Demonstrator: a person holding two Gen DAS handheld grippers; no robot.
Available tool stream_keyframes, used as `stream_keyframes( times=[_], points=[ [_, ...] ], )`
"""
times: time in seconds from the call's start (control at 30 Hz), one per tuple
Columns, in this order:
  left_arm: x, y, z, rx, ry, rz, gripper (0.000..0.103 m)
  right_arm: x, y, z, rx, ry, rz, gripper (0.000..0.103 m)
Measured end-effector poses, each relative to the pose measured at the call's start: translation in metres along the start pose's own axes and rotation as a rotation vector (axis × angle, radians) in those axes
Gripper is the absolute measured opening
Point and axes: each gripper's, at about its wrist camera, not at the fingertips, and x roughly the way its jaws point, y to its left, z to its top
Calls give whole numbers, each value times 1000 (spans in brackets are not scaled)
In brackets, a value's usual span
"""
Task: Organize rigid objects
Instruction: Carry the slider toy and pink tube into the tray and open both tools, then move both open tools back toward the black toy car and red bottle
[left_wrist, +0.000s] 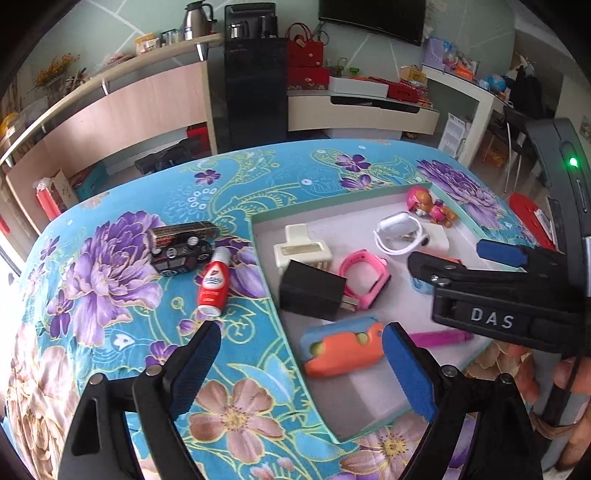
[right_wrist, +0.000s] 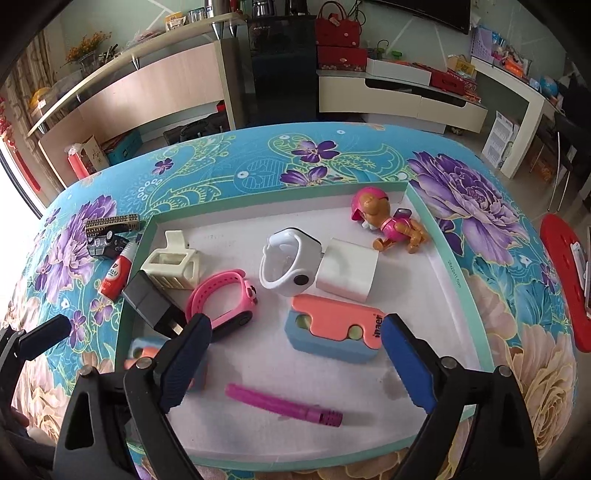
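A shallow teal-rimmed tray (left_wrist: 332, 202) (right_wrist: 258, 212) lies on the flowered cloth. It holds a cream plastic holder (right_wrist: 171, 267), black plug (right_wrist: 151, 302), pink watch (right_wrist: 221, 299), white watch (right_wrist: 286, 264), white box (right_wrist: 349, 269), pink pup figure (right_wrist: 388, 218), magenta pen (right_wrist: 284, 404) and two orange-and-blue blocks (right_wrist: 332, 328) (left_wrist: 343, 350). Left of the tray lie a red bottle (left_wrist: 212, 284), a black toy car (left_wrist: 177, 254) and a black-gold box (left_wrist: 183, 230). My left gripper (left_wrist: 301, 332) is open over the tray's near left corner. My right gripper (right_wrist: 297, 321) is open above the tray, empty.
The table's rounded far edge drops off to a tiled floor with a black cabinet (left_wrist: 255, 81) and a low TV bench (left_wrist: 362, 110) behind. A red plate (right_wrist: 565, 288) sits at the table's right edge. A hand (left_wrist: 569, 373) grips the right tool.
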Motion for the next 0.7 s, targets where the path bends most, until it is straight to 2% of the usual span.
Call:
stream_keyframes(
  times=[0.13, 0.33, 0.5, 0.63, 0.7],
  points=[
    [-2, 60, 0, -175, -3, 83, 95, -8, 16, 13, -34, -45, 10, 93],
    [1, 135, 1, -398, 4, 237, 96, -3, 66, 32, -115, -68, 125, 93],
    [10, 166, 7, -508, 8, 225, 97, 14, 109, 45, -192, -56, 166, 93],
    [25, 178, 22, -542, 39, 280, 97, 27, 134, 50, -230, -47, 174, 93],
    [28, 181, 28, -550, 20, 267, 97, 33, 140, 51, -243, -43, 180, 93]
  ],
)
